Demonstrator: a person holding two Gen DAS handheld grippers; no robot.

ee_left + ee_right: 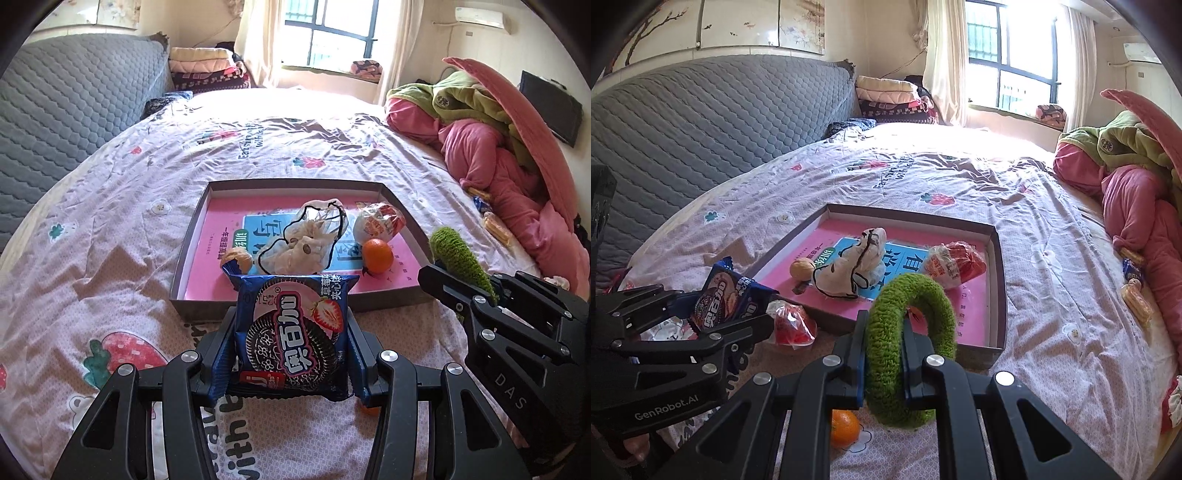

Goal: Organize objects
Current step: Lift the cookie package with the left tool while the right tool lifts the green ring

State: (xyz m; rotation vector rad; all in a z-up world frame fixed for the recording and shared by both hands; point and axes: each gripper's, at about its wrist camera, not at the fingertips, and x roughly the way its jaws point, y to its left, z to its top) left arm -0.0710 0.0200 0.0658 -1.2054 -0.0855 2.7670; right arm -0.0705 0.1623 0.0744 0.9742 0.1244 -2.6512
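Your left tongs (291, 354) clamp the cookie packet (293, 332); your right tongs (882, 365) clamp the green ring (908, 347). Both hover before the tray (192, 236), which holds several items. An orange (844, 428) and red packet (792, 323) remain on the bed.

- I see a blue cookie packet (293, 338) with a strawberry and dark biscuit print, upright between my left gripper's fingers, in front of the tray's near wall.
- I see a fuzzy green ring (911, 349), on edge, pinched by my right gripper.
- The shallow tray (192, 229) with a pink bottom lies on the bed; in it are a white drawstring bag (308, 236), a tangerine (376, 255), a red-and-white wrapped snack (378, 223) and a small tan bun (237, 258).
- On the bed lie another tangerine (844, 427) and a red-filled clear packet (792, 322).
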